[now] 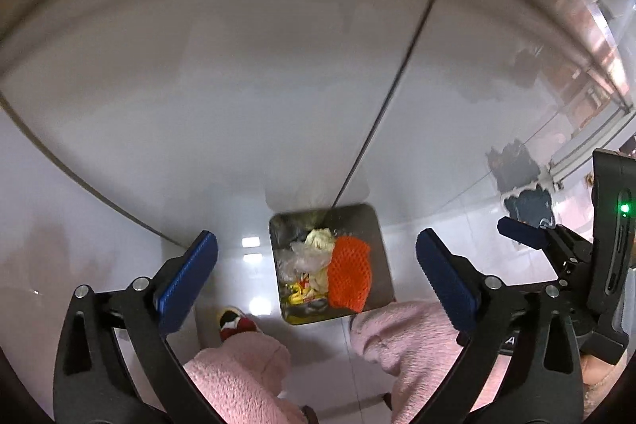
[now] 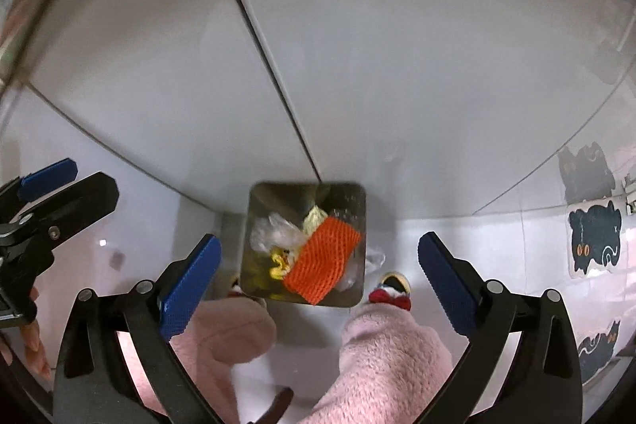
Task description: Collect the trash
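Trash is sitting inside a square, shiny metal waste bin point(image 1: 381, 257) on the pale glossy tiled floor point(image 1: 238, 265), standing against the base of a grey cabinet front point(image 1: 238, 86). Both cameras are looking straight down at it. In the left wrist view the bin is lying below and between the fingers of the left gripper point(image 1: 316, 285), whose blue ridged pads point(image 1: 198, 265) are standing wide apart and holding nothing. In the right wrist view the bin point(image 2: 254, 265) is likewise showing between the spread fingers of the right gripper point(image 2: 318, 285), whose blue pads point(image 2: 194, 277) are also gripping nothing.

Lying on top of the pile is a bright orange foam mesh sleeve point(image 1: 349, 277), slanting across the bin's right half. Beside it are sitting a crumpled clear plastic bag point(image 1: 302, 257), a pale yellowish crumpled wad point(image 1: 320, 239) toward the cabinet side, and small yellow scraps point(image 2: 278, 265) lower down. The scraps are too small to identify.

Fluffy pink trouser legs point(image 2: 381, 352) and red-and-yellow slippers point(image 2: 391, 291) are standing just beside the bin, one on each side. Dark cat-shaped mats point(image 2: 594, 239) are lying on the floor well apart to the right.
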A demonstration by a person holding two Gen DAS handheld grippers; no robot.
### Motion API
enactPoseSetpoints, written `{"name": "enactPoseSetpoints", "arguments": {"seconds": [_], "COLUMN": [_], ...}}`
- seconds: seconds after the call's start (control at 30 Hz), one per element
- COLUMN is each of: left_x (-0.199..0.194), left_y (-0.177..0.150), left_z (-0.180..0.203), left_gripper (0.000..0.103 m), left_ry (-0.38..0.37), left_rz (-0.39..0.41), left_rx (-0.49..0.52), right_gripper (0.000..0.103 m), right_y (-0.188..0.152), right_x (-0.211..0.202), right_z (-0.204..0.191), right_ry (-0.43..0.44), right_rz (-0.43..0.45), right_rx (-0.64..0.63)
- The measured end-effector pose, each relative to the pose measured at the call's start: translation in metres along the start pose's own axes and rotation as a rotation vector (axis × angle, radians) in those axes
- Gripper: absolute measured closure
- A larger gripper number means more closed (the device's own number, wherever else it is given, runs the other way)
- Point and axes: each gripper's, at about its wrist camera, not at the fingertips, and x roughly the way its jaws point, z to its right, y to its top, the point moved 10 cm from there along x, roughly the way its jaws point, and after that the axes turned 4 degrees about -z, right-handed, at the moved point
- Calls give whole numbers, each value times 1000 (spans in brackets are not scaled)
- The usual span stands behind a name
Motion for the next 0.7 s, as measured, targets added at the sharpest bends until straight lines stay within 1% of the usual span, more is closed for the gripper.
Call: {"name": "enactPoseSetpoints", "arguments": {"seconds": [0.1, 0.17, 0.23, 0.33, 0.37, 0.43, 0.47, 0.57, 0.7], "left_x": [-33, -55, -81, -118, -136, -168, -180, -228, -288], "left_y": [4, 8, 14, 22, 27, 35, 39, 48, 56], "left_z": [6, 8, 10, 12, 12, 11, 11, 10, 9], "left_gripper": [8, 8, 8, 8, 8, 8, 8, 8, 8], "left_ry": [8, 21, 49, 66, 73, 87, 96, 127, 145], "left_rz": [56, 94, 140, 206, 238, 296, 318, 405, 510], "left_rx": [5, 10, 25, 35, 31, 27, 25, 15, 6], "right_gripper": [3, 3, 3, 3, 3, 3, 3, 3, 3], "right_y": [7, 12, 19, 30, 35, 39, 43, 48, 55], "right_x": [-33, -53, -82, -128, -149, -176, -195, -231, -293], "right_z": [-1, -1, 0, 0, 0, -2, -6, -16, -41], "right_ry": [-2, -21, -53, -90, -102, -110, -112, -113, -148], "right_rz": [62, 106, 163, 262, 302, 355, 389, 444, 565], "right_rx": [2, 0, -4, -10, -10, -9, -12, -23, -62]}}
